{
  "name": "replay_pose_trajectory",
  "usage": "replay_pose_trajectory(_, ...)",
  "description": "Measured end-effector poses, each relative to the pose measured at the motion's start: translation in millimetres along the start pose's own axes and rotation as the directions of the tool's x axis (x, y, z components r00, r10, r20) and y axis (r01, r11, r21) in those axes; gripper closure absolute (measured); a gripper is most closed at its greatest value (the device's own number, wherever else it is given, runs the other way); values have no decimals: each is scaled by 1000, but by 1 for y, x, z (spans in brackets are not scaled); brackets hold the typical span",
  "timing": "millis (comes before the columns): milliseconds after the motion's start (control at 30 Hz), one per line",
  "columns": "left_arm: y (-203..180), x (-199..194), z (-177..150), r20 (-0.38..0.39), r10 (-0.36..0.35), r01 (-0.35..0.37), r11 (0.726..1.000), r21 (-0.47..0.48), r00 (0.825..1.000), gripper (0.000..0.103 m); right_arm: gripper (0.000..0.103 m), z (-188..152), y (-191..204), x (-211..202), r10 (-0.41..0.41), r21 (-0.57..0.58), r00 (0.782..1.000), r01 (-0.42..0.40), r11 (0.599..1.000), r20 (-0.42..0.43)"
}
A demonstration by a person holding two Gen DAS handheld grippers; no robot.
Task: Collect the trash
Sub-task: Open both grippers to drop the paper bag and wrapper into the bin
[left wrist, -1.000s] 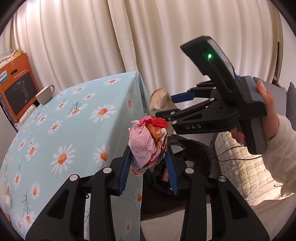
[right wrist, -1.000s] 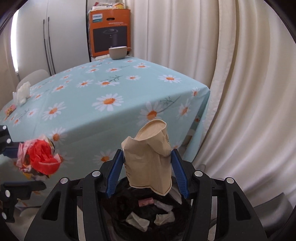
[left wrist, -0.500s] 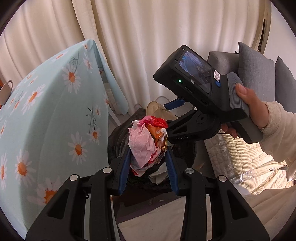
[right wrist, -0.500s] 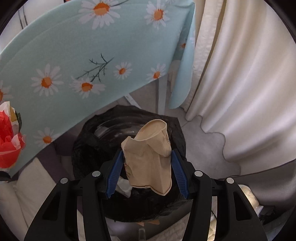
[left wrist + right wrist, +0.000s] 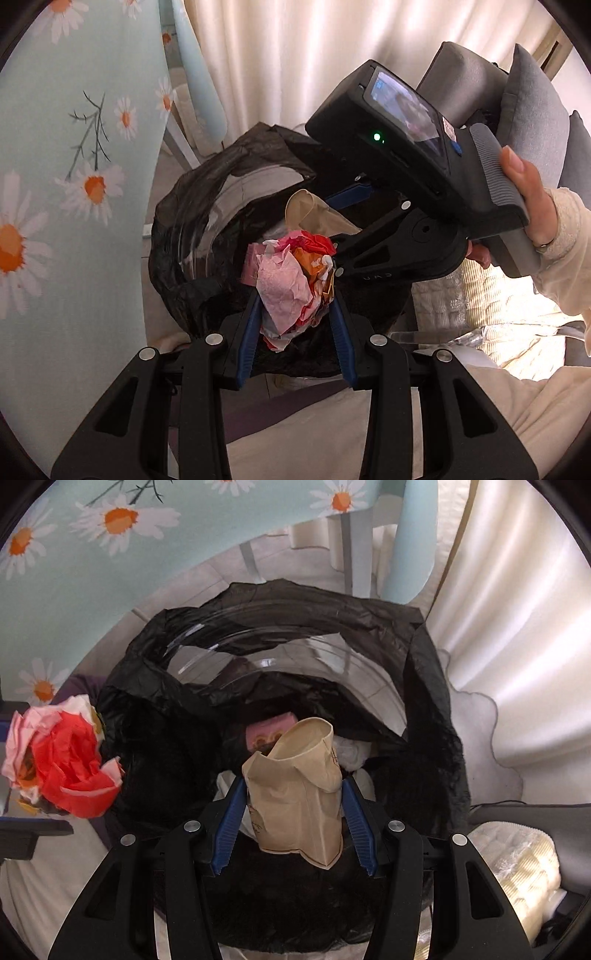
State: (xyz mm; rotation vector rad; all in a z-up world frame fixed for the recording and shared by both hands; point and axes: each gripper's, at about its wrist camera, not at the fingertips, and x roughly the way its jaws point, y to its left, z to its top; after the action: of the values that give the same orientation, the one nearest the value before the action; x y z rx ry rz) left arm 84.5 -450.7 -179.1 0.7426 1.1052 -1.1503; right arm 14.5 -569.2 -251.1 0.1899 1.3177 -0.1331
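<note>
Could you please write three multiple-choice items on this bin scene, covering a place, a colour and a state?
1. Where is the crushed paper cup?
A. over the bin's mouth
B. on the tablecloth
C. on the sofa

2. What colour is the bin liner?
A. white
B. black
C. blue

3. How is the left gripper?
A. open and empty
B. out of sight
C. shut on the wad of wrappers

Key: 1 A, the bin lies right beneath it; 2 B, dark film drapes the rim; 3 C, the jaws pinch the wad.
</note>
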Motion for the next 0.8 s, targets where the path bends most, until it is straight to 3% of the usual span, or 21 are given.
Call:
replay_pose_trajectory(67, 2, 9, -3, -31, -2, 2, 1000, -9, 1000, 64, 52, 2, 3, 10, -3, -1, 1000, 3, 1000, -16)
replay_pose_trajectory(100, 4, 13, -4, -36, -2, 2, 1000, -15, 999, 58, 51, 3, 3, 14, -14, -7, 1000, 14, 1000, -15)
replay_pose_trajectory(133, 7, 14, -6, -37, 6, -7, 1000, -28, 999, 51, 41, 5, 4, 17, -25, -10, 1000, 25, 1000, -17)
replay_pose_trajectory(200, 12, 11, -7, -22, 26, -27, 998, -50, 999, 18, 34, 8, 3, 20, -23, -9, 999, 23, 1000, -22)
replay_pose_trajectory(233, 13, 8, -9, -11, 20, -21, 998, -54, 1000, 14, 31, 9, 5, 20, -17, -9, 1000, 17, 1000, -24)
replay_pose_trajectory(333, 14, 1, -13, 7, -18, 18, 998, -52, 1000, 10, 17, 11, 11, 17, -50, -34, 998, 49, 998, -23)
replay_pose_trajectory(600, -3, -22, -24, 70, -8, 9, 1000, -9, 997, 8, 17, 15, 6, -29, -76, -16, 996, 76, 997, 41)
replay_pose_trajectory(800, -8, -44, -30, 140, -60, 65, 997, -35, 988, 7, 16, 20, 6, -68, -114, -11, 988, 116, 993, 108)
